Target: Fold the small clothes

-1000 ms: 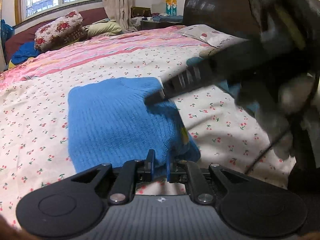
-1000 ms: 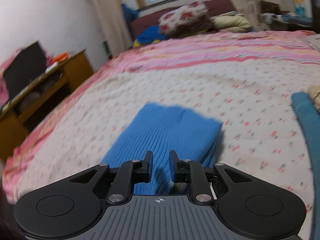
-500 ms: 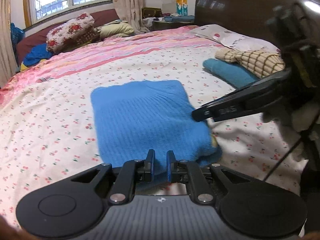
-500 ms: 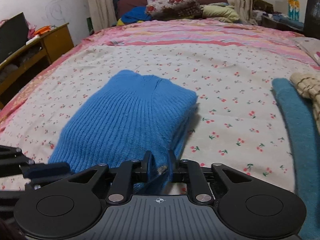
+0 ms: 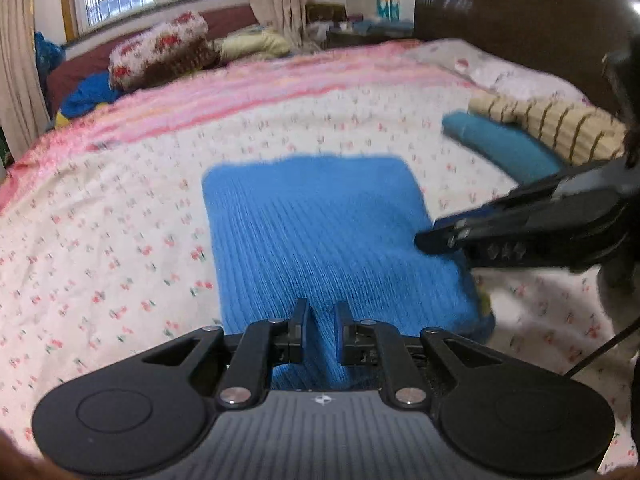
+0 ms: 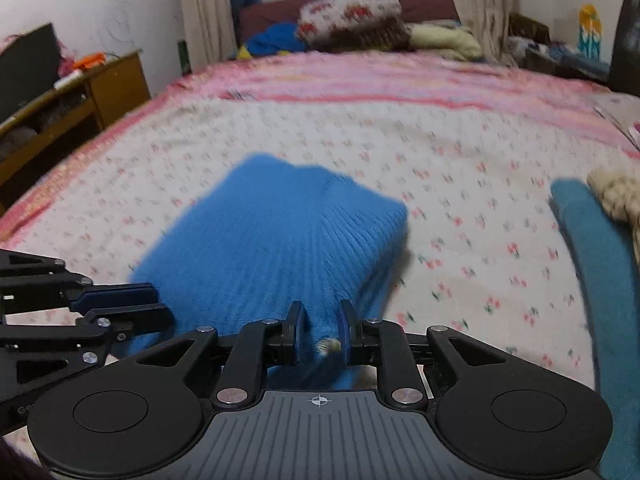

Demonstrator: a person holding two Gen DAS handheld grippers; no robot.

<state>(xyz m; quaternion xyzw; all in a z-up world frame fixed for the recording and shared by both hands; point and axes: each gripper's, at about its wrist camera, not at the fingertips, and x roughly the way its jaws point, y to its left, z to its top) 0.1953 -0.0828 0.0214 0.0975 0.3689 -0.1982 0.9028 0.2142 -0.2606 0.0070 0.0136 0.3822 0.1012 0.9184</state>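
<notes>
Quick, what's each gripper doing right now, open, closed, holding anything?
Left gripper: closed on the near edge of the blue sweater.
Right gripper: closed on the same sweater's near edge.

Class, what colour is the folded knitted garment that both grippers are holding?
Bright blue sweater, ribbed knit; clearest in the left wrist view.
</notes>
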